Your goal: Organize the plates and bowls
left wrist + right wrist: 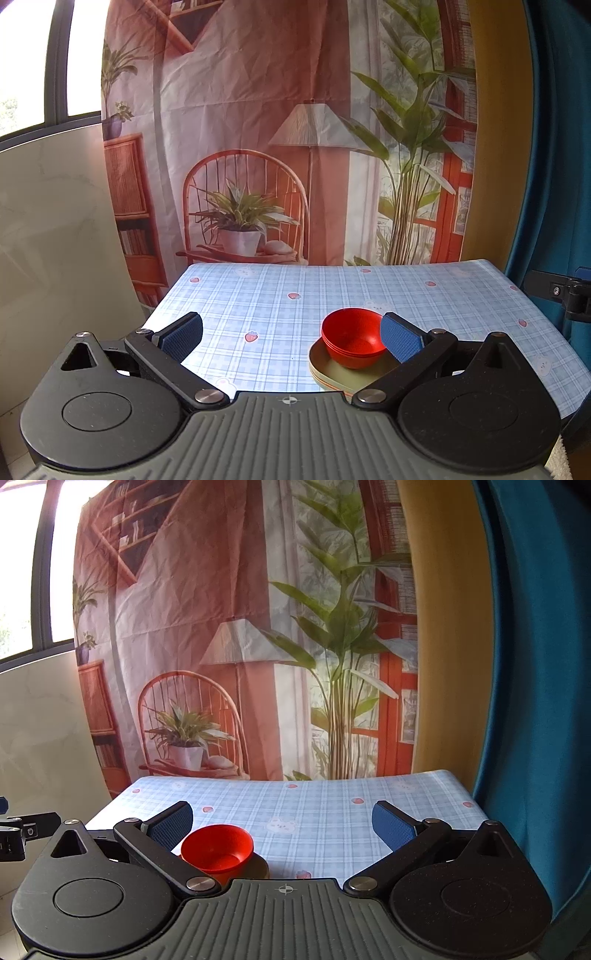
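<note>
1. Grippers sat nearest the cameras: left gripper (291, 338) spread wide and holding nothing, right gripper (282, 827) likewise spread wide and holding nothing; both hung above the near edge of the table (461, 295).
2. Bowls came next: red bowls (352, 338), nested in one stack, sat on the olive plates (332, 373), which were themselves stacked. In the left view the stack lay just inside the gripper's right finger pad (400, 341); in the right view the same bowls (218, 849) lay beside its left finger pad (171, 827).
3. Judged progress: sorting looked done or close to it. No loose plate or bowl showed anywhere else on the table; whether more was hidden under the gripper bodies couldn't be told.
4. Past the stack, the checked tablecloth (325, 812) showed only its print.
5. Beyond the table edge hung a printed backdrop (258, 147), with a blue curtain (535, 664) to the stack's right. Nothing stood in the way of either gripper.
</note>
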`<state>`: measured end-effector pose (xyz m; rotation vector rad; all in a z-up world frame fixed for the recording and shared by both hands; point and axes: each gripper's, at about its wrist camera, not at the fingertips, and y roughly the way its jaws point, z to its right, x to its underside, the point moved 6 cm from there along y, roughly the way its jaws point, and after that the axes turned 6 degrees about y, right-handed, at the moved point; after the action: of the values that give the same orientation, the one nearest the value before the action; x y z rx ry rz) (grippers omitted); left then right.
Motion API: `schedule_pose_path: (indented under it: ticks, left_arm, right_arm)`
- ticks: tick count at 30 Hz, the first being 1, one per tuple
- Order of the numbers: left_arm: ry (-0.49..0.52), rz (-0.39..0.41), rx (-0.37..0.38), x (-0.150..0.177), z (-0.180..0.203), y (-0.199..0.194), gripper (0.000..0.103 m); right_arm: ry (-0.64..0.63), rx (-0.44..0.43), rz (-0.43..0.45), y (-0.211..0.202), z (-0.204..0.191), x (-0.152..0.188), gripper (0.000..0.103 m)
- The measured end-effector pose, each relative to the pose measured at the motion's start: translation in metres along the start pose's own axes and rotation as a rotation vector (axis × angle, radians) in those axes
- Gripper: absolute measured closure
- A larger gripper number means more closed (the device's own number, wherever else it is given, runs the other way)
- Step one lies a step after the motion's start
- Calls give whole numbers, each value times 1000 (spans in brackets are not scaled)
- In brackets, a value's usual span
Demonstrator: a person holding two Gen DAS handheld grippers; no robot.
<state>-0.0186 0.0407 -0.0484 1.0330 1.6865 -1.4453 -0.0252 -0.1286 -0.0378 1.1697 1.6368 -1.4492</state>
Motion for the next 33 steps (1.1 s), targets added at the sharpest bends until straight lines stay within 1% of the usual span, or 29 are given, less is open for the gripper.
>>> schedule_pose_path:
  ticks: [4,7,12,33]
  left_arm:
    - [-15,10,1,2,-3,-6,0]
    - [-16,17,-13,3,-4,-6,0]
    - [-11,29,-32,3,-3,-8,0]
    - [17,1,-20,14,-1,-7,0]
  right_arm:
    - [-15,8,1,-7,-2,6,0]
    - [-20,13,11,-10,-3,9,0]
    - [-19,15,4,-10,-1,16,0]
    - [5,14,-5,-10,5,28,0]
